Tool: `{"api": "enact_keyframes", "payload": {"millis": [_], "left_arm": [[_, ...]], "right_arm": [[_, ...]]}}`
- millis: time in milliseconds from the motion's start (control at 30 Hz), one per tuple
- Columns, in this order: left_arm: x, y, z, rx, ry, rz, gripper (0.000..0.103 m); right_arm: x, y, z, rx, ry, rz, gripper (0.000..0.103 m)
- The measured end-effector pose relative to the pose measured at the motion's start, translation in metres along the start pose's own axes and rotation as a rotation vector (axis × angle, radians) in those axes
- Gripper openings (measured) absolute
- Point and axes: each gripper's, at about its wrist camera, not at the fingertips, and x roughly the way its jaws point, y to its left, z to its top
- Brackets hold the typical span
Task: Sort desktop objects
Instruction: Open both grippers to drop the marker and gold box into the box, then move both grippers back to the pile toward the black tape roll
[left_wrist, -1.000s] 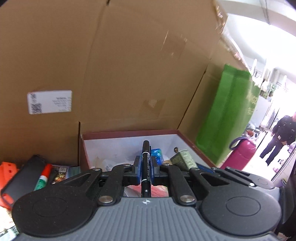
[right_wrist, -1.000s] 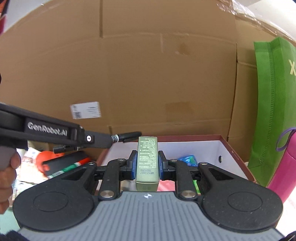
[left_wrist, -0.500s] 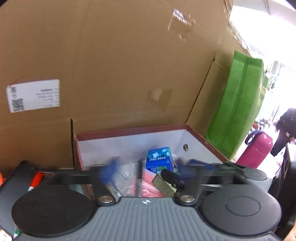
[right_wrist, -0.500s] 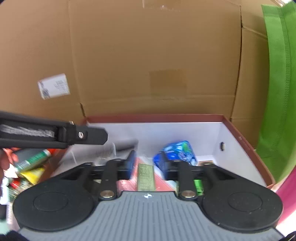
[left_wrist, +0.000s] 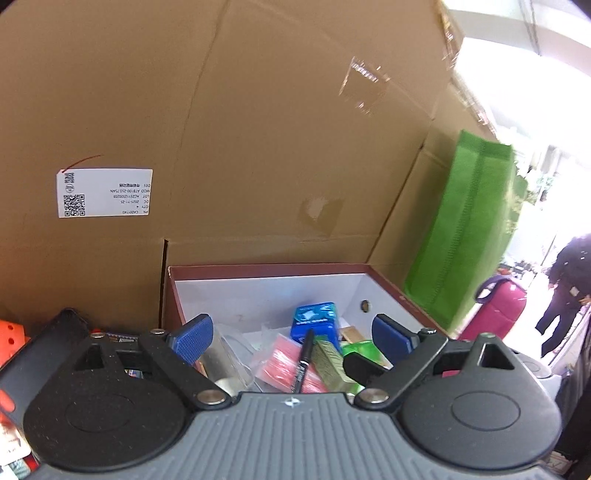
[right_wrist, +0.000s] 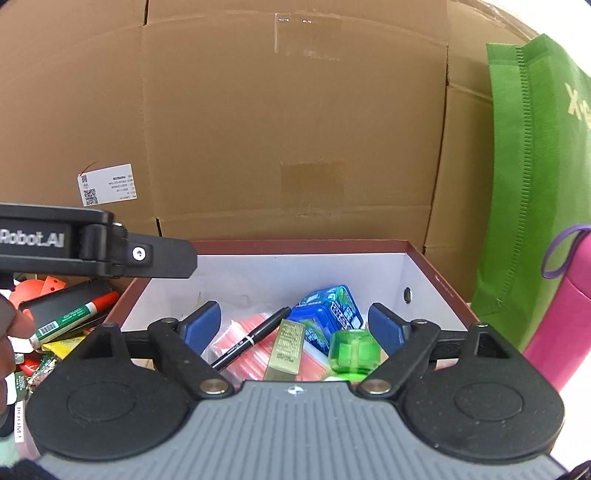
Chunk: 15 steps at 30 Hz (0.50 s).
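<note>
A tall cardboard wall (right_wrist: 288, 129) stands behind the maroon-rimmed box (right_wrist: 436, 275), with a green bag (right_wrist: 532, 177) to its right. Both grippers hang over the box with jaws spread wide and empty: the left gripper (left_wrist: 293, 338) and the right gripper (right_wrist: 295, 326). Inside the box lie a pink packet (right_wrist: 240, 341), a blue tin (right_wrist: 325, 306), a green jar (right_wrist: 352, 350), an olive carton (right_wrist: 288, 347) and a black pen (right_wrist: 255, 338) slanted across the packet. Left of the box, a red-capped marker (right_wrist: 74, 317) rests on a dark case (right_wrist: 62, 302).

large cardboard box (right_wrist: 288, 140), green fabric bag (right_wrist: 535, 184), pink bottle (right_wrist: 561, 314) beside bag
</note>
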Motion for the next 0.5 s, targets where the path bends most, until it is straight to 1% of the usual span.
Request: {"api": "enact_keyframes", "payload": {"millis": [100, 233, 333, 367, 500], "left_arm": [[-0.015, -0.003, -0.004, 0.001, -0.014, -0.026, 0.096], [-0.037, -0.010, -0.010, 0.034, -0.033, -0.039, 0.096], [-0.054, -0.015, -0.017, 0.054, -0.044, -0.064, 0.096], [-0.060, -0.016, -0.019, 0.056, -0.045, -0.074, 0.096], [-0.085, -0.022, -0.030, 0.073, -0.053, -0.066, 0.097]], "right_arm": [[-0.014, 0.002, 0.002, 0.005, -0.011, 0.006, 0.086], [-0.037, 0.008, -0.001, 0.005, -0.025, 0.005, 0.087], [-0.055, 0.013, -0.002, 0.008, -0.044, 0.007, 0.092], [-0.061, 0.015, -0.003, 0.008, -0.049, 0.005, 0.092], [-0.084, 0.024, -0.007, -0.001, -0.071, 0.004, 0.092]]}}
